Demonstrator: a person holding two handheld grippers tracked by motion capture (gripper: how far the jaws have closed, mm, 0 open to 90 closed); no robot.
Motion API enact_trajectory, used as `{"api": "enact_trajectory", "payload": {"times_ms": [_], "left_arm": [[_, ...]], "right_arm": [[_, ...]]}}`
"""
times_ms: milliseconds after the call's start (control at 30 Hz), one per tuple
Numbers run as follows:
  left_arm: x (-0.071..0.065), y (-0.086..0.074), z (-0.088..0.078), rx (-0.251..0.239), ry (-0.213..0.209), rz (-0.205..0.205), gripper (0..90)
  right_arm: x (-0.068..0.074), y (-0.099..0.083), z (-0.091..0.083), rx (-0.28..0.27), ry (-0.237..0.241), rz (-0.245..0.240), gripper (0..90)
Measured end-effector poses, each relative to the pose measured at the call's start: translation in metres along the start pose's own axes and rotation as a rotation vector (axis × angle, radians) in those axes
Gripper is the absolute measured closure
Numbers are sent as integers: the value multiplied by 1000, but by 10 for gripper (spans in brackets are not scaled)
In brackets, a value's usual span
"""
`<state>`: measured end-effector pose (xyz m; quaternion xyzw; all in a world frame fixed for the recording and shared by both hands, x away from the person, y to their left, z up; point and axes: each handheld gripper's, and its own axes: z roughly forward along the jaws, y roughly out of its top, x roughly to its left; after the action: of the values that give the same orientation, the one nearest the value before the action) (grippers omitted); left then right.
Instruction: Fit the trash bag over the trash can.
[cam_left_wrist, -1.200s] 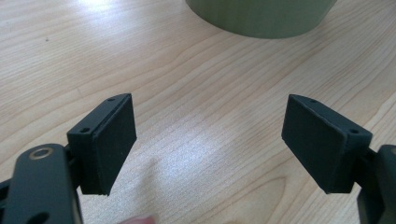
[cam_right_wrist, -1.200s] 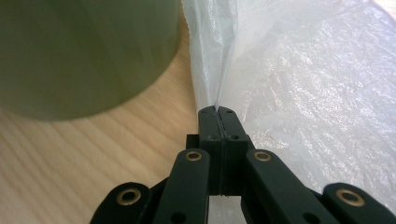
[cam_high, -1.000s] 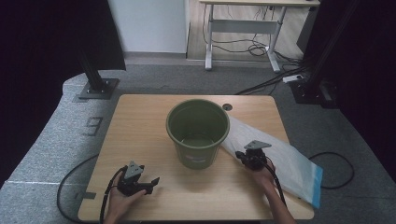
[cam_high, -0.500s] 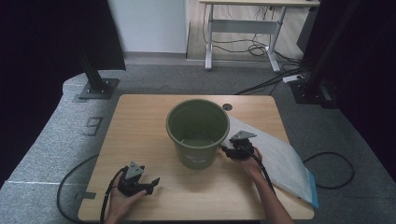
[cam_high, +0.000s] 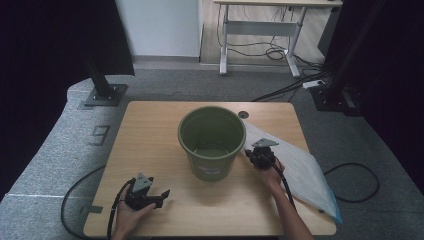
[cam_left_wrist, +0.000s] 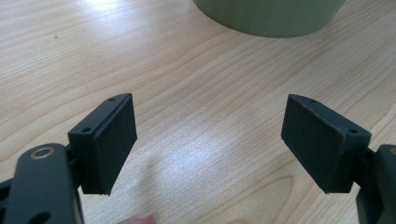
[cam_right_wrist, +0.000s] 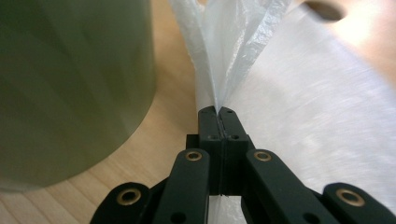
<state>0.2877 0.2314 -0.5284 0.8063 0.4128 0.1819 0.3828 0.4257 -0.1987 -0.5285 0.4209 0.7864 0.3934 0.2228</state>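
Observation:
A green bucket (cam_high: 212, 142) stands upright in the middle of the wooden table (cam_high: 150, 130). A flat white plastic bag (cam_high: 305, 170) lies to its right and hangs over the table's right edge. My right gripper (cam_high: 250, 155) is beside the bucket's right wall. Its jaws have just closed and are shut on a bunched fold of the bag (cam_right_wrist: 229, 51), which rises from the right gripper's (cam_right_wrist: 218, 111) tips next to the bucket (cam_right_wrist: 70, 84). My left gripper (cam_high: 161, 197) rests near the front left, open, with nothing between the left gripper's (cam_left_wrist: 210, 135) pads and the bucket's base (cam_left_wrist: 268, 16) ahead.
A round cable hole (cam_high: 243, 114) sits in the table's far edge behind the bucket. Cables trail from both grippers over the front edge. A desk frame (cam_high: 260, 30) and stand bases (cam_high: 102, 95) are on the floor beyond.
My right gripper has moved left across the bag to the bucket's side and now pinches the bag's edge. The left gripper has stayed put.

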Motion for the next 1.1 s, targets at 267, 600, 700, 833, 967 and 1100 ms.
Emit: {"api": "enact_trajectory", "payload": {"times_ms": [267, 600, 700, 833, 967, 1100], "left_arm": [[3, -1, -1, -5, 15, -13, 179], [1, -1, 1, 3, 20, -6, 179], [1, -1, 0, 4, 22, -6, 179], [1, -1, 0, 4, 21, -5, 178], [0, -1, 1, 7, 21, -3, 179], [0, -1, 1, 9, 20, 2, 178]], "right_arm": [[-12, 10, -33, -161, 34, 92, 889], [-24, 24, -59, -283, 30, 187, 890], [-25, 32, -70, -316, 34, 190, 890], [-26, 42, -86, -370, 49, 207, 890], [-27, 49, -95, -399, 50, 216, 890], [-26, 58, -105, -428, 46, 214, 890]]}}
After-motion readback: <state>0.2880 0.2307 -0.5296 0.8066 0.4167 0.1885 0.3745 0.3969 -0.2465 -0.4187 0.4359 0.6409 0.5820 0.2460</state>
